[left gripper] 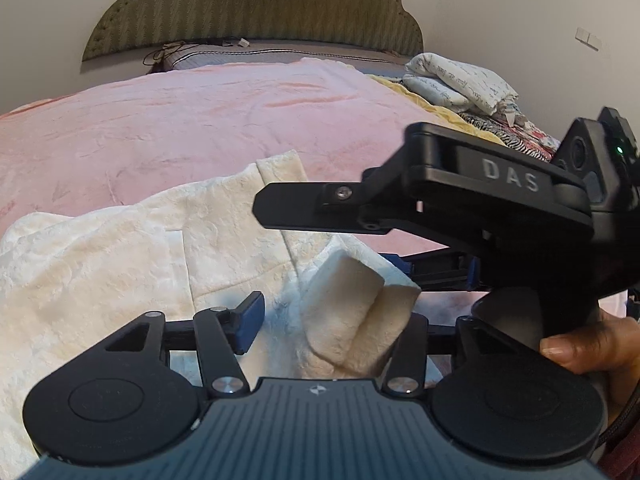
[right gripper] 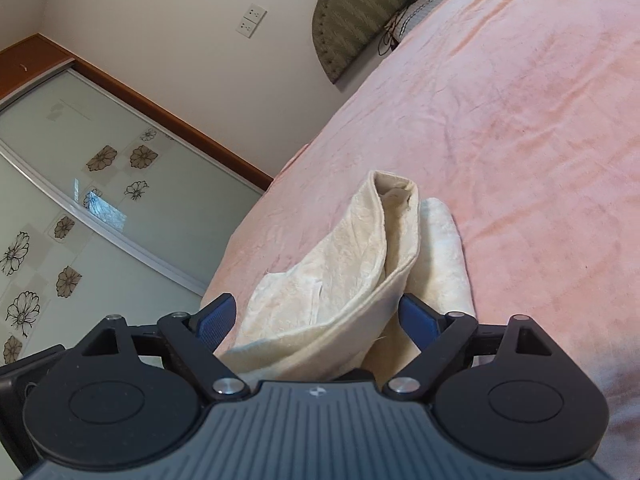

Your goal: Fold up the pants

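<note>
Cream textured pants lie crumpled on the pink blanket. In the left wrist view a raised fold of them stands between the jaws of my left gripper. Its left pad is clear of the cloth and its right finger is hidden behind the fold. My right gripper comes in from the right, held by a hand, with one finger above the cloth and one below. In the right wrist view the right gripper stands wide open around a bunched band of the pants, not pinching it.
A green padded headboard and a striped pillow are at the bed's far end. A pile of folded cloths sits at the far right. A flowered sliding wardrobe stands past the bed's left edge.
</note>
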Demonstrator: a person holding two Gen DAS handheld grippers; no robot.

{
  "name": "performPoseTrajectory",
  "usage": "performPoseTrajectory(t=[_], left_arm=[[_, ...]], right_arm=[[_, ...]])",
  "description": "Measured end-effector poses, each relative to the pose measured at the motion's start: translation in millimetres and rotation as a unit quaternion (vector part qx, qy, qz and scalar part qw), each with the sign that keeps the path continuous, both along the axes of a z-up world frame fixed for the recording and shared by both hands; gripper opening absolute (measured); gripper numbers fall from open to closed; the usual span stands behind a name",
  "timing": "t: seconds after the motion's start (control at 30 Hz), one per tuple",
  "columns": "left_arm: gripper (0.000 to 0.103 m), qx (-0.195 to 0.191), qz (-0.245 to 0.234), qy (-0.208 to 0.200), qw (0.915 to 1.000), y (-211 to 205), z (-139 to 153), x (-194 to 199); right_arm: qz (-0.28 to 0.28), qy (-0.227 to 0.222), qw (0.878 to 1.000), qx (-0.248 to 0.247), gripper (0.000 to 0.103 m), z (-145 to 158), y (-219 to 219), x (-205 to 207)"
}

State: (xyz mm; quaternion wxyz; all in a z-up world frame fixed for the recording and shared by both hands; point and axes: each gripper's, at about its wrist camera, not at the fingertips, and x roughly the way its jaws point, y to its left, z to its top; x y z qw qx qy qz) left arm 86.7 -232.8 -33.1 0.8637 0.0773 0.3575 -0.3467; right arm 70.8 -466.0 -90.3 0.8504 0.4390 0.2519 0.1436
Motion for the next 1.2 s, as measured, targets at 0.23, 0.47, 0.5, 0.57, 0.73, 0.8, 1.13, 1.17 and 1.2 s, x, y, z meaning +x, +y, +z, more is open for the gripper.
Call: performPoseTrajectory(t=[0.23,0.47,0.5,0.57,0.73,0.8,1.13,1.17,1.2], left_arm=[[0.074,0.023,-0.050,-0.037,0.9978,36,16,-25],[0.081,0.003,0.015,-0.045,0.9989,139,29,-34],[0.081,-0.001,0.020,-0.038,0.9991,150,30,-34],[0.081,-0.010,0.026,-0.030,0.9992,168,32,-38],[0.084,0.009,0.021,-0.061,0.9978,171,27,-61],[0.084,0.030,0.004,-0.086,0.9958,164,24,-71],[0.092,0.109,0.053,-0.171,0.9778,148,2,-76],[0.092,0.121,0.071,-0.170,0.9753,149,-1,-72],[0.092,0.130,0.090,-0.165,0.9736,153,-3,-67]], right_arm=[[0.021,0.011,1.000,-0.005,0.089,-2,8,-4],[0.028,0.020,0.998,-0.062,0.088,-4,33,-21],[0.032,0.021,0.996,-0.078,0.088,-3,39,-20],[0.034,0.025,0.990,-0.135,0.080,4,52,-19],[0.025,0.017,0.987,-0.160,0.024,22,54,-23],[0.021,-0.005,0.994,-0.105,0.019,31,44,-24],[0.038,-0.088,0.995,0.032,0.018,78,48,6],[0.039,-0.093,0.994,0.040,0.018,80,48,8],[0.039,-0.097,0.994,0.042,0.018,82,49,9]])
